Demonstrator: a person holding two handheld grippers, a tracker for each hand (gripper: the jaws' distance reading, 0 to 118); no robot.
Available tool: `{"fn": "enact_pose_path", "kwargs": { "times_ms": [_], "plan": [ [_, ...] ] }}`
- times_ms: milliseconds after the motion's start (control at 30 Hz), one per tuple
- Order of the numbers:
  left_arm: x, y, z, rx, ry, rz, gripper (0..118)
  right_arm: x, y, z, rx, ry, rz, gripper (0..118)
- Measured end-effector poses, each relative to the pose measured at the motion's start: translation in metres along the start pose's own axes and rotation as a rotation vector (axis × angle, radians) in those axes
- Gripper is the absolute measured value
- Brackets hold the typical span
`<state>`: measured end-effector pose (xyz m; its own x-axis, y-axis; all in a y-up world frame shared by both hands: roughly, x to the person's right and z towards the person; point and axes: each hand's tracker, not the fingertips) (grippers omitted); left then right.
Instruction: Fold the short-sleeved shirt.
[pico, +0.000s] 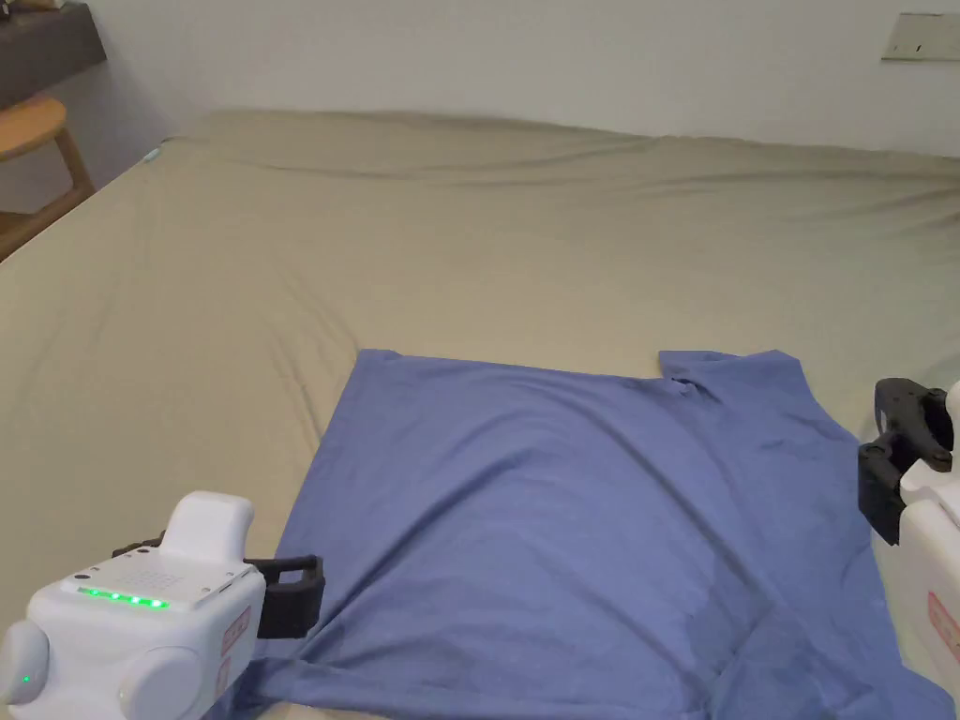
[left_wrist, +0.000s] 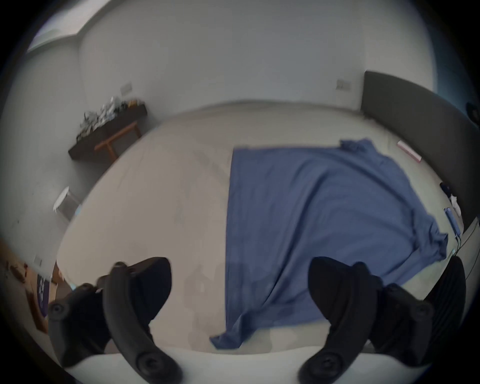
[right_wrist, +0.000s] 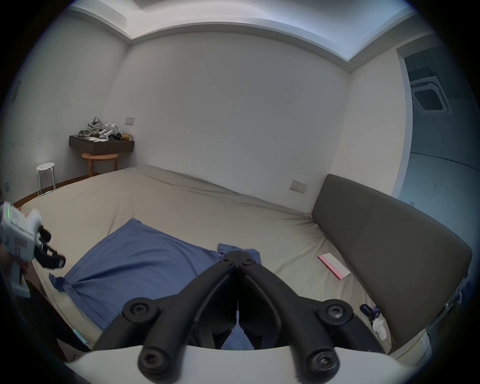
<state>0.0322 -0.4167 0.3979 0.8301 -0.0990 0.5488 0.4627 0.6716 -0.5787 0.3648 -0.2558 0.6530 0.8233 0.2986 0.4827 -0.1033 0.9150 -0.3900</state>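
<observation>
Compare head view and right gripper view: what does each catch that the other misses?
Head view: the right edge of the blue short-sleeved shirt, lying beside the right claw; in the right gripper view that claw's own jaws cover this stretch.

Right gripper view: the right claw's jaws closed together, a dark padded headboard, a pink-and-white flat packet, a white stool.

Both: the shirt spread on the beige bed, the left claw, a wooden stool.
</observation>
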Motion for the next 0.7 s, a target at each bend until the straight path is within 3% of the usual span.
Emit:
{"fn": "enact_pose_path", "kwargs": {
  "times_ms": [133,267,367,467,600,700],
  "plan": [
    [-0.015,-0.043,-0.030,-0.171,0.015,0.079,108,0.003,-0.007,-0.004,-0.039,-0.007,-0.009,3],
    [-0.016,-0.061,-0.047,-0.270,0.044,0.105,97,0.002,-0.010,-0.005,-0.068,-0.005,-0.012,3],
    [-0.010,-0.061,-0.047,-0.279,-0.024,0.069,63,0.003,-0.012,-0.003,-0.081,-0.009,-0.007,3],
    [-0.005,-0.056,-0.044,-0.293,-0.127,0.101,7,0.004,-0.014,-0.003,-0.090,-0.021,-0.003,3],
    [0.013,-0.054,-0.035,-0.219,-0.026,-0.010,6,0.012,-0.017,0.000,-0.098,-0.027,-0.025,3],
    [0.012,-0.045,-0.020,-0.133,-0.030,0.036,6,0.021,-0.028,0.000,-0.133,-0.035,-0.040,3]
  ]
}}
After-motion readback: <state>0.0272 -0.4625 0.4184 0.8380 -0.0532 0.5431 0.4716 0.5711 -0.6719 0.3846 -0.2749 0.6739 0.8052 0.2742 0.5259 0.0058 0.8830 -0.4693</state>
